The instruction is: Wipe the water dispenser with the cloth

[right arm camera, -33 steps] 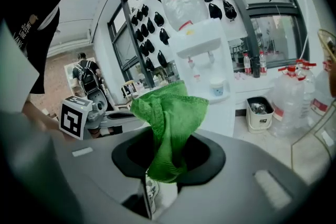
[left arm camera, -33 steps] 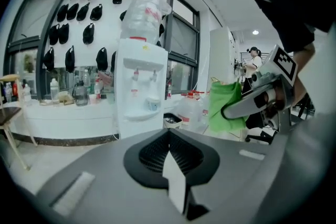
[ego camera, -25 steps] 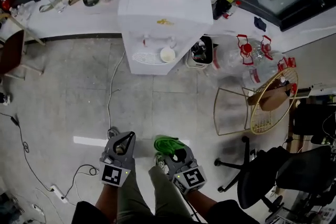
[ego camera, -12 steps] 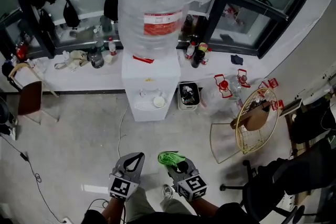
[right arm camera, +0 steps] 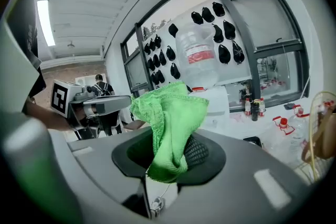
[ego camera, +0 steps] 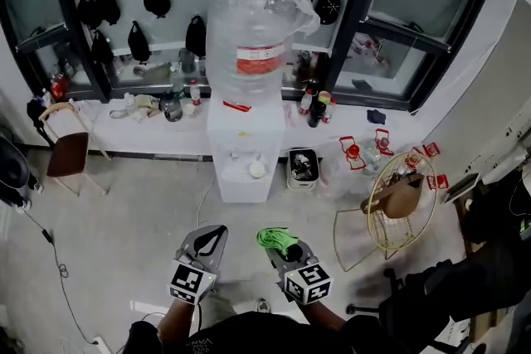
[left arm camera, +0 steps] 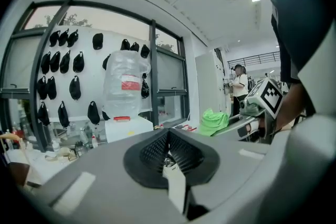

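Pale tiled floor, dark-framed windows along the far wall. Nearest us, the left tool (ego camera: 212,235) has its jaws together on nothing. The right tool (ego camera: 282,251) is clamped on the green cloth (ego camera: 276,238), which bunches up above its jaws. Bare floor separates both from the water dispenser (ego camera: 247,141), well apart, so I'd say no wiping has begun and all of it is left. A small white cup (ego camera: 256,169) sits on its drip tray, and the big bottle (ego camera: 259,37) on top is clear, water level unreadable.
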A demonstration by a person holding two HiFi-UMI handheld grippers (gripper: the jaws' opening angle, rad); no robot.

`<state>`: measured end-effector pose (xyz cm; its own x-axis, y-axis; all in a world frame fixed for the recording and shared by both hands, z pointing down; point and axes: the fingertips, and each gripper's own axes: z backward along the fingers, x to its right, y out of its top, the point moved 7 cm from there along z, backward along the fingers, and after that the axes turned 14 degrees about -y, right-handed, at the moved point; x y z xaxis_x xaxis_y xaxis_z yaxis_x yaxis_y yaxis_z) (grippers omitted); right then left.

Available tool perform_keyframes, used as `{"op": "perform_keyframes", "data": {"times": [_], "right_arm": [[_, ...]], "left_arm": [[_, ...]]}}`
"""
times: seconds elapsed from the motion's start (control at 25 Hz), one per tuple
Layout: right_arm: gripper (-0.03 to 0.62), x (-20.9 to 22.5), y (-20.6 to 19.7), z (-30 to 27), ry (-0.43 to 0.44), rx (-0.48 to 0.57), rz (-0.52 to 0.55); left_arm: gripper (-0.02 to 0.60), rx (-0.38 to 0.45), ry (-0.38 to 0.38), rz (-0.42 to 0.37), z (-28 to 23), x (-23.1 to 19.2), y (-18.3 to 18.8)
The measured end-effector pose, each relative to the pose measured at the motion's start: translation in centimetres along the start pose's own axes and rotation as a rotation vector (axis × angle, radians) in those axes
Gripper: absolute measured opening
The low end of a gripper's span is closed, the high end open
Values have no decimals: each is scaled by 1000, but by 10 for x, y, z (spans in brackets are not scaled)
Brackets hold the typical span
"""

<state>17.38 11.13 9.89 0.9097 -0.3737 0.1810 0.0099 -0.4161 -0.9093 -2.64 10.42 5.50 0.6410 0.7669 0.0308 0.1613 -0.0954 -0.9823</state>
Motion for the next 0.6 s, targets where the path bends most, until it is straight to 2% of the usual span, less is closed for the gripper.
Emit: {"op": "perform_keyframes", "data": {"times": [0.28,0.6], "right_arm": [[117,0,-4,23,40,-2,25],[114,0,-12,35,69,17,59]], "left_arm": [[2,-1,4,6,8,46,5],[2,-10,32,7,15,75,-1]]}}
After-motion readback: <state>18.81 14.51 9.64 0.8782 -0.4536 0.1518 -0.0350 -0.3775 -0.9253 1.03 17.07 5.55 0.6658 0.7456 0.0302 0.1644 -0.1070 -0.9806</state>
